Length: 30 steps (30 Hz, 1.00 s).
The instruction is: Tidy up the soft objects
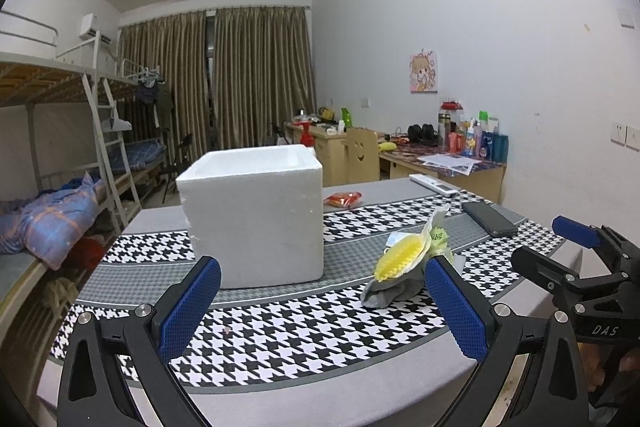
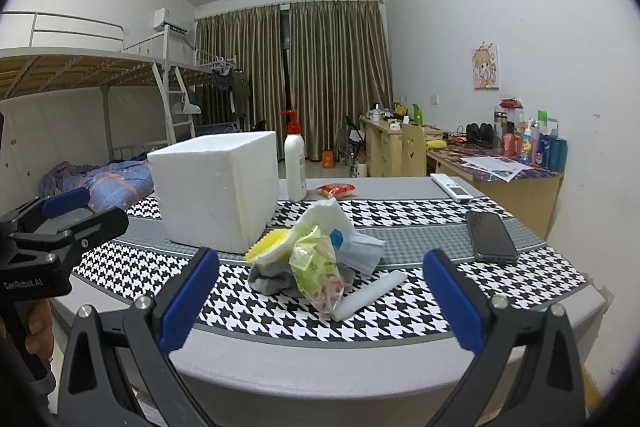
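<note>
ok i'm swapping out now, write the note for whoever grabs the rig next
Left claw: open, empty, held over the near table edge, facing the foam box.
Right claw: open, empty, facing the pile.
Pile of soft things lies right of the foam box: yellow sponge, grey cloth, green snack bag, blue face mask, white foam stick.
Phone, remote, pump bottle and a red packet also on the table.
Done: nothing visibly moved.
Left: the whole pile; the box looks like the likely bin.
</note>
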Motion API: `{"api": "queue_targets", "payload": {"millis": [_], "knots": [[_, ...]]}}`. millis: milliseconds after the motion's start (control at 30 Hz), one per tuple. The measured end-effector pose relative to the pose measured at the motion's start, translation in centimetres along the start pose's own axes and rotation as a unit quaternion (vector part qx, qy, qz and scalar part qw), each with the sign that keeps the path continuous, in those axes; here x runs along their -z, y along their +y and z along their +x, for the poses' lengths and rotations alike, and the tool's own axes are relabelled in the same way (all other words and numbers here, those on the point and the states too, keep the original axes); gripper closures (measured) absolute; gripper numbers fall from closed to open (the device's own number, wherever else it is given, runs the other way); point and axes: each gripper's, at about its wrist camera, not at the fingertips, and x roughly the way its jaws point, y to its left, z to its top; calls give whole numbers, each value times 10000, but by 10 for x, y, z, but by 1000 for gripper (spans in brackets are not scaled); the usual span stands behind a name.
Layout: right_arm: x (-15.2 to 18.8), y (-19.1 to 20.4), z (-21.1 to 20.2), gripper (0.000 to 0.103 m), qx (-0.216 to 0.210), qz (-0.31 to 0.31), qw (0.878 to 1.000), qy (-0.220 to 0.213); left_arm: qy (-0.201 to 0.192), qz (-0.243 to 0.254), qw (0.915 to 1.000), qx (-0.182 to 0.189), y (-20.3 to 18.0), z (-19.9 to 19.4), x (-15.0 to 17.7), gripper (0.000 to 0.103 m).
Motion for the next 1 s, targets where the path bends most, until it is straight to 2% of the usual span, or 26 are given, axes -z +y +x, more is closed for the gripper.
{"api": "queue_targets", "payload": {"millis": [567, 800, 1000], "knots": [[7, -12, 57, 0, -43, 106, 9982, 596, 450, 66, 9987, 216, 2, 48, 1, 1], [11, -9, 86, 0, -113, 104, 9963, 841, 620, -23, 9980, 100, 13, 69, 4, 1], [9, -17, 104, 0, -67, 136, 9947, 1012, 760, 8, 9969, 197, 11, 88, 5, 1]]}}
